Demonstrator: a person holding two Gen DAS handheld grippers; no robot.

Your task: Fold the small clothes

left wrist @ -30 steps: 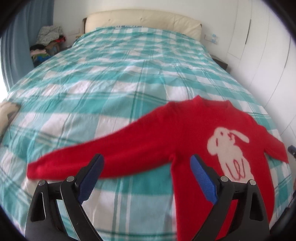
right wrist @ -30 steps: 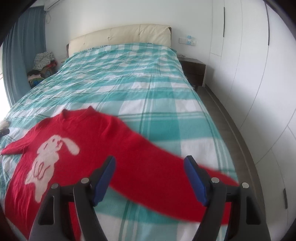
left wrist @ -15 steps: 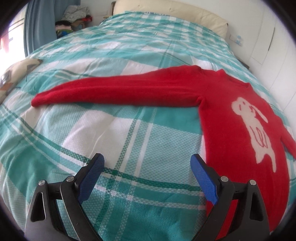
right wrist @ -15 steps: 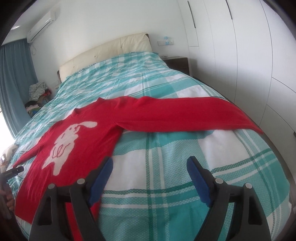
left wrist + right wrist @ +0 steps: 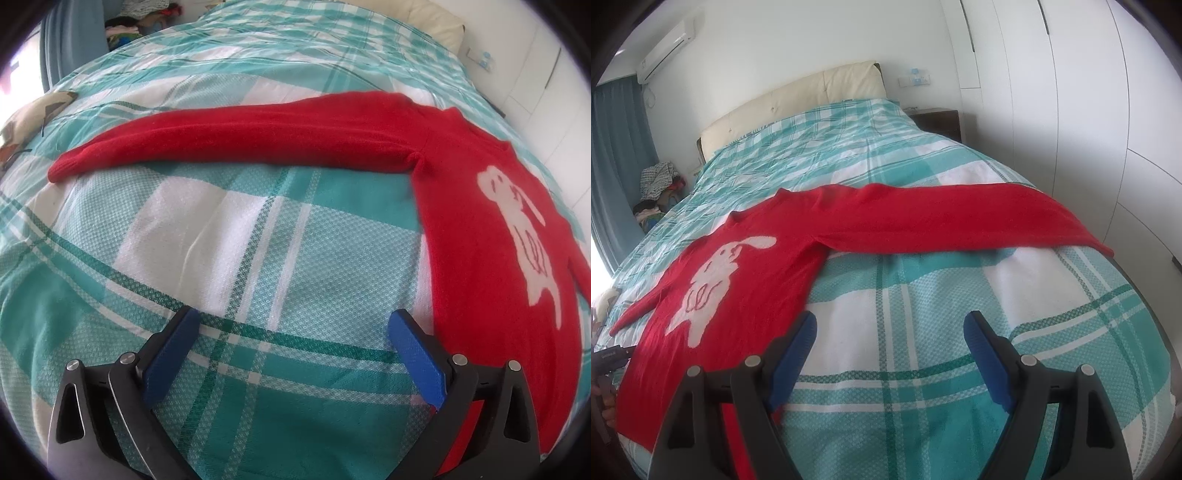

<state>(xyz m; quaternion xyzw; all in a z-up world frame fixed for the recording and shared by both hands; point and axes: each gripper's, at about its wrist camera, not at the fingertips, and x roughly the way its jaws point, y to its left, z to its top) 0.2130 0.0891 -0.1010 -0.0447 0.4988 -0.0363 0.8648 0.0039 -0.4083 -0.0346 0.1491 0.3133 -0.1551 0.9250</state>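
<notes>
The red sweater [image 5: 491,236] lies flat and face up near the foot edge of the bed [image 5: 229,236], its white rabbit [image 5: 524,236] showing; both sleeves are spread straight out, so the long axis of the whole garment runs across the bed, side edge to side edge, and not along it.

The left claw [image 5: 291,345] hangs over bare checked cover just beside the sweater's body; its jaws have just been opening and stand wide apart with nothing between them; the left sleeve [image 5: 236,138] stretches away ahead of it toward the bed's left edge, its cuff well apart from the blue pads.

The right claw [image 5: 890,341] mirrors this on the other side; jaws apart and empty, over the cover; the sweater's hem lies just beside its inner finger, and the right sleeve [image 5: 960,218] runs ahead of it out to the bed's right edge.

My judgement: each hand is nearer its own sleeve, so the fold likely starts with the sleeves brought inward across the chest, each claw reaching forward and outward to its cuff.
</notes>
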